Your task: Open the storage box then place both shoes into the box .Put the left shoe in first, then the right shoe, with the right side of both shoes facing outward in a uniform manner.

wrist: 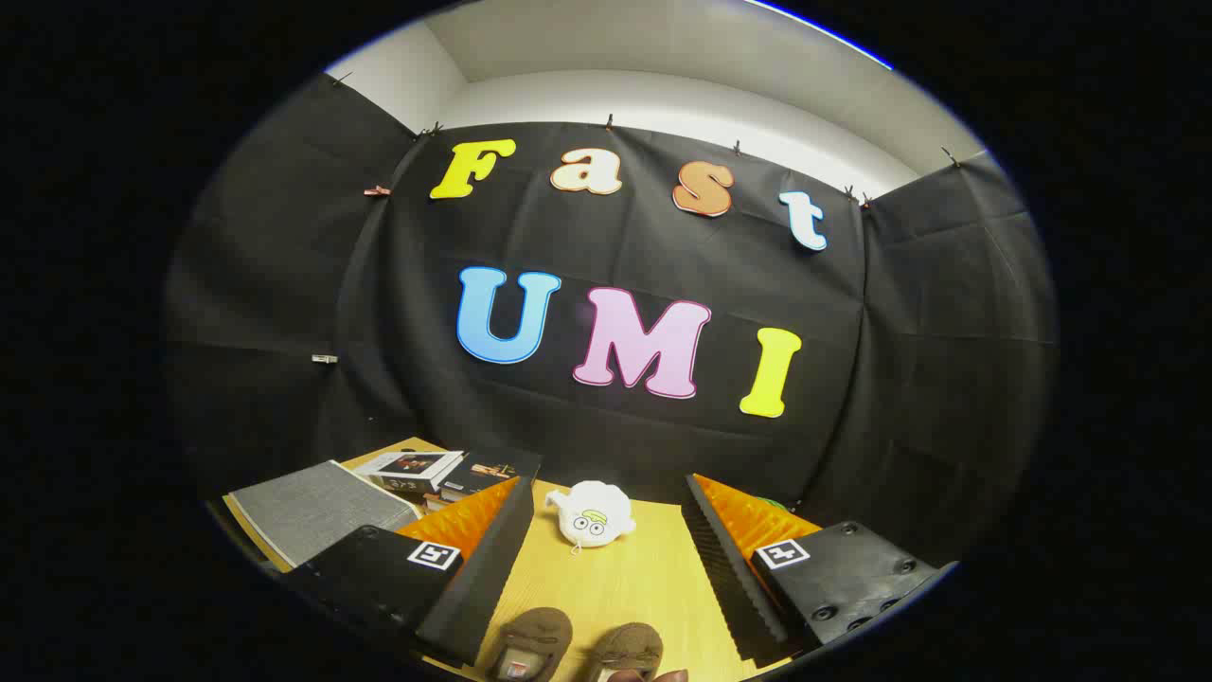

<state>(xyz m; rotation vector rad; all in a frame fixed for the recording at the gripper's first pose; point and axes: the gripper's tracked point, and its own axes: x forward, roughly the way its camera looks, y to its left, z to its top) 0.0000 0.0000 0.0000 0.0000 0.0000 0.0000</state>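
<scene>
Black cloth walls your booth, with a wooden table (625, 578) low in the frame. At lower left you have a grey box (312, 510) lying flat, its near corner hidden behind your left finger; whether its lid is open is hard to tell. Just right of it sits a stack of books (445, 472), partly covered by that finger too. Your gripper (611, 559) is spread wide and holds nothing, the fingers standing well apart across the lower middle. Between them, at the bottom centre, lie two brown shoes (578, 649) side by side, cut off by the frame's lower rim so only their toe ends show; the toes point up the frame toward the wall, long axes running away from you. Beyond the shoes, still between the fingers, a white plush toy (591, 513) rests near the table's far edge.
</scene>
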